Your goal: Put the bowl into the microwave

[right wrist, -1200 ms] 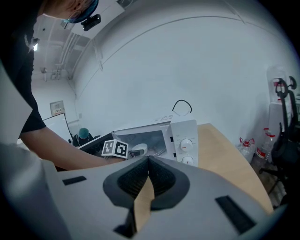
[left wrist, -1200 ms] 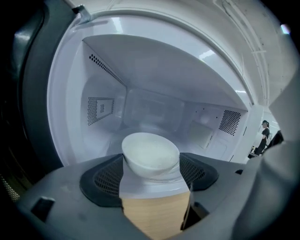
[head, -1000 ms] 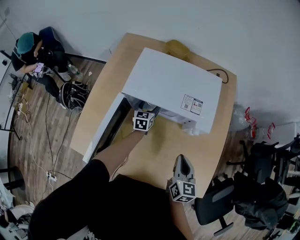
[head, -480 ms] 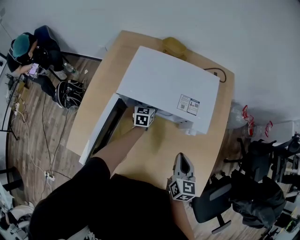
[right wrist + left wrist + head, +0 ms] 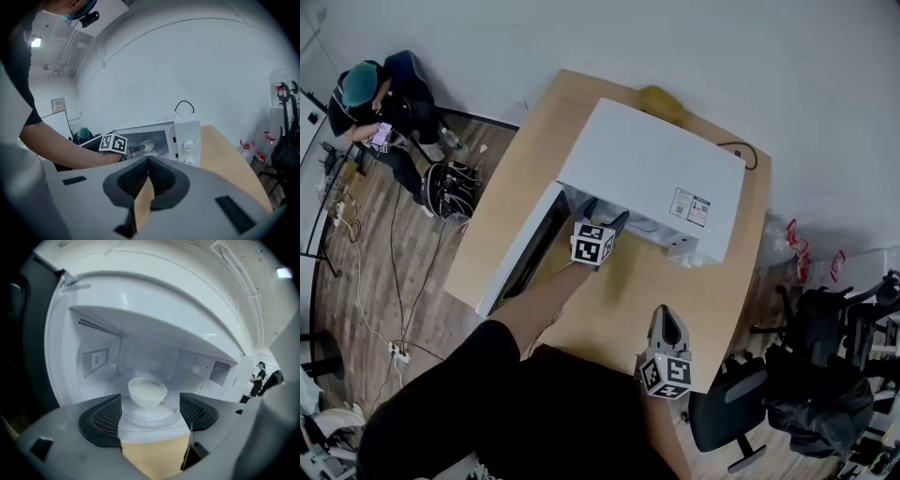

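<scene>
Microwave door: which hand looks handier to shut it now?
Left, probably. The left tongs hang open at the microwave's mouth beside the open door, the bowl already inside. The right tongs sit shut, back near the body.

White bowl [image 5: 147,391], white microwave [image 5: 647,173], tan table [image 5: 623,305], black-and-white square-patterned marker cube [image 5: 592,244].

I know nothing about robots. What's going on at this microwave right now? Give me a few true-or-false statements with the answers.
1. The bowl sits inside the microwave. True.
2. The left gripper is clamped on the bowl. False: its jaws are apart and empty, and the bowl lies beyond them.
3. The microwave's door is closed. False: it is swung open.
4. The right gripper is shut and holds nothing. True.
</scene>
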`<state>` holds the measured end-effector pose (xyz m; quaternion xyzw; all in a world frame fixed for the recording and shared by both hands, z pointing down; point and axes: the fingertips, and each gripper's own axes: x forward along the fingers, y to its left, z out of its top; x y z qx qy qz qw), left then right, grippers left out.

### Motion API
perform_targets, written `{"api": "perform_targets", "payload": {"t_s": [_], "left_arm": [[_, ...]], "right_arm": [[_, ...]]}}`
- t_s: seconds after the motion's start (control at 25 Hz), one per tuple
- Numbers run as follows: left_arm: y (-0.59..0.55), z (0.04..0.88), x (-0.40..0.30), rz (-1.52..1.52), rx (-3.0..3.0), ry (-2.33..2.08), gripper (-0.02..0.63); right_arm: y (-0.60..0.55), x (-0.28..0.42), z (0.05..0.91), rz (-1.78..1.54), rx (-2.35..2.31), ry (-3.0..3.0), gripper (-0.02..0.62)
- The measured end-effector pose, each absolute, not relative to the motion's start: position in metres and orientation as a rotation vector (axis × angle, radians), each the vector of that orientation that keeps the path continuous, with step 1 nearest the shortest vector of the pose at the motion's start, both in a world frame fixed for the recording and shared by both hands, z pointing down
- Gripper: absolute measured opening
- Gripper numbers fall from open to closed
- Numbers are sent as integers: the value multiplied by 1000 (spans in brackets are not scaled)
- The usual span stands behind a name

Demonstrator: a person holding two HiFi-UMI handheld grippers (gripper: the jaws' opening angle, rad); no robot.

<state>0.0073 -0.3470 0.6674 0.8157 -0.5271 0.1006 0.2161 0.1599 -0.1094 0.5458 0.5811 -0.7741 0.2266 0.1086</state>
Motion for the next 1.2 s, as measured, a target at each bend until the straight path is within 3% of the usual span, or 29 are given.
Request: {"api": "perform_targets", "payload": {"t_s": [0.44, 1.12, 1.16, 1.2], "left_arm": [[-266, 609, -26, 135, 2279, -1437, 360], [-53, 474, -48, 1, 2388, -1372, 357], [-42, 468, -44, -11, 2405, -1341, 352], [-31, 463, -40, -18, 2426, -1315, 307]], "right_arm": [[-71, 133, 520, 609, 1767, -2328, 60], [7, 97, 464, 392, 1875, -2334, 60], [11, 95, 458, 383, 1879, -2344, 60], [15, 94, 453, 368, 1879, -2352, 60]]}}
